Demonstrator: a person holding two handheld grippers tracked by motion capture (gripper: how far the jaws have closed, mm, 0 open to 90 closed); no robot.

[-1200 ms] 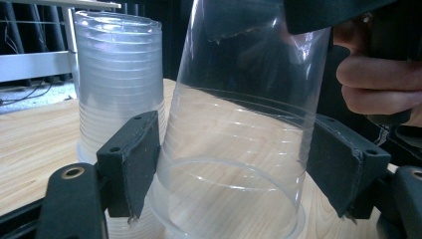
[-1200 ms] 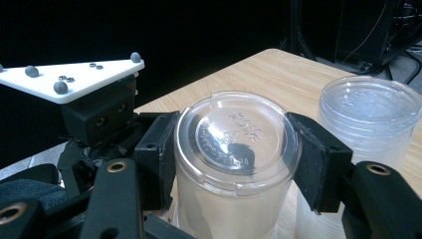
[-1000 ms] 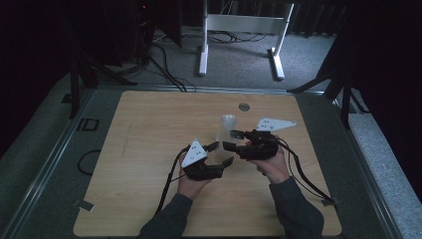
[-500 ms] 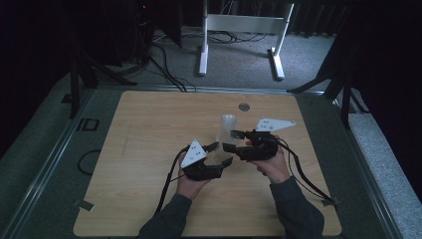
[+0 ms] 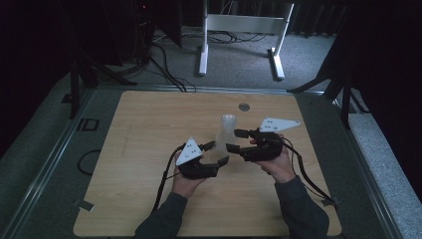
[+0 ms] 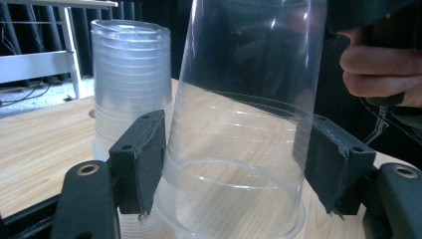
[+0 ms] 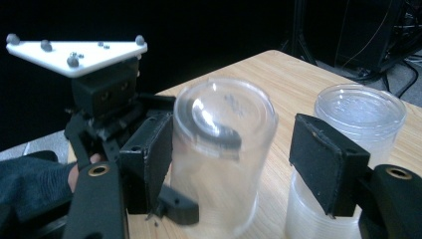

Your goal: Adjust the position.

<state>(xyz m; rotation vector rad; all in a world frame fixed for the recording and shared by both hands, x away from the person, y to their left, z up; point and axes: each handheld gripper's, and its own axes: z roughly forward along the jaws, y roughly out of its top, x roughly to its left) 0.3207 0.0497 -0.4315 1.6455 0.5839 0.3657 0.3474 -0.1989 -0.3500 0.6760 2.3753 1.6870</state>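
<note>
A single clear plastic cup [image 6: 239, 149] stands upside down on the wooden table [image 5: 149, 149]. My left gripper [image 6: 238, 169] is shut on its lower wall, both pads touching it after the jaws have just been closing. My right gripper [image 7: 239, 162] straddles the same cup [image 7: 219, 164] higher up. Its jaws have just been opening, and a gap shows between the right pad [image 7: 326, 164] and the cup. A stack of several clear cups [image 6: 130, 74], also upside down, stands just behind. In the high view the left gripper [image 5: 217, 152] and right gripper [image 5: 234, 140] meet at mid-table beside the stack [image 5: 228, 124].
A small round metal disc [image 5: 244, 106] is set in the table beyond the stack. A white metal frame [image 5: 239, 25] and loose cables lie on the floor behind the table. The left gripper's white three-cornered plate [image 7: 74, 52] rises close in front of the right gripper.
The right gripper's jaws stand wider apart around the cup than before. Both hands have stayed where they were.
</note>
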